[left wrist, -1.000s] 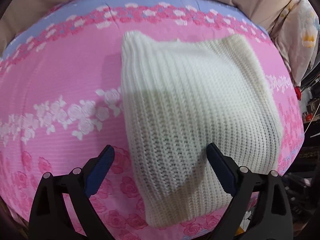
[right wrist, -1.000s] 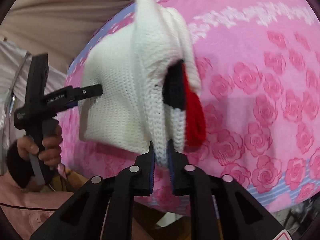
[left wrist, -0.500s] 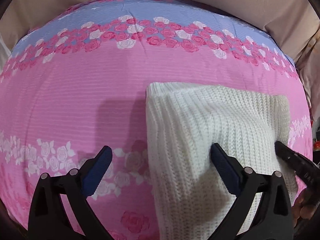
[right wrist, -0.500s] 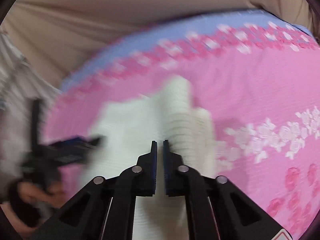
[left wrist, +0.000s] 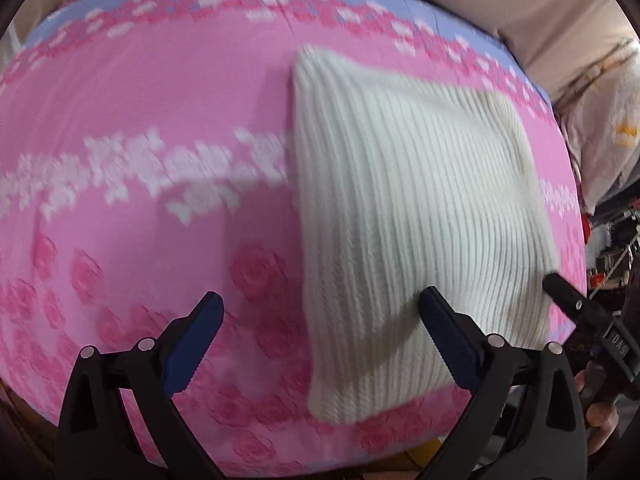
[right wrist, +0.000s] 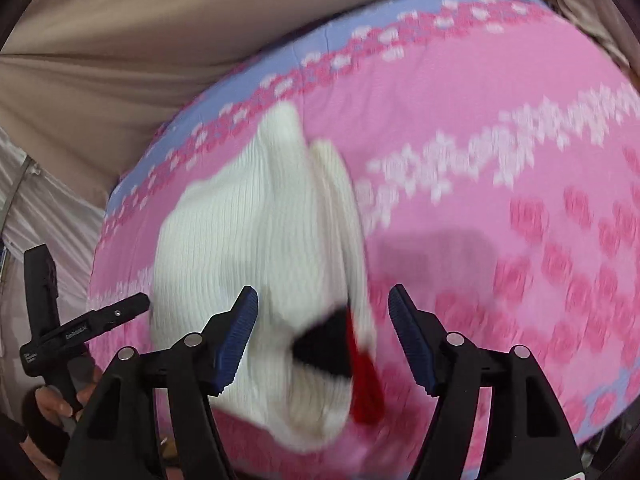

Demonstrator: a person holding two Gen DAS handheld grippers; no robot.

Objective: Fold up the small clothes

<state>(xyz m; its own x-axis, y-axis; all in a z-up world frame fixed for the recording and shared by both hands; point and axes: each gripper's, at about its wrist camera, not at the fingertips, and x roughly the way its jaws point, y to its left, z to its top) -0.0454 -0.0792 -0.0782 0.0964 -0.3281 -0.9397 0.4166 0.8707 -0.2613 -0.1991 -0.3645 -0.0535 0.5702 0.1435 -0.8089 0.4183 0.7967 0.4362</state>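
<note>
A pink rose-print bedsheet [left wrist: 160, 128] with a blue border covers the bed, backed by beige fabric [right wrist: 120, 40]. A folded white knit sweater [left wrist: 404, 216] lies flat on the sheet's near right portion; black and red patches show at its open edge. Left gripper [left wrist: 320, 336] and right gripper [right wrist: 324, 336] are both spread wide, grasping nothing.

The left hand-held gripper [left wrist: 320, 320] is spread wide, blue-padded fingers [left wrist: 192, 336] well apart and gripping nothing. The right hand-held gripper [right wrist: 322, 320] is likewise spread, its fingers [right wrist: 412, 332] apart and empty. In each wrist view, the opposite gripper shows at the edge, gripped by a hand [right wrist: 52, 404].
</note>
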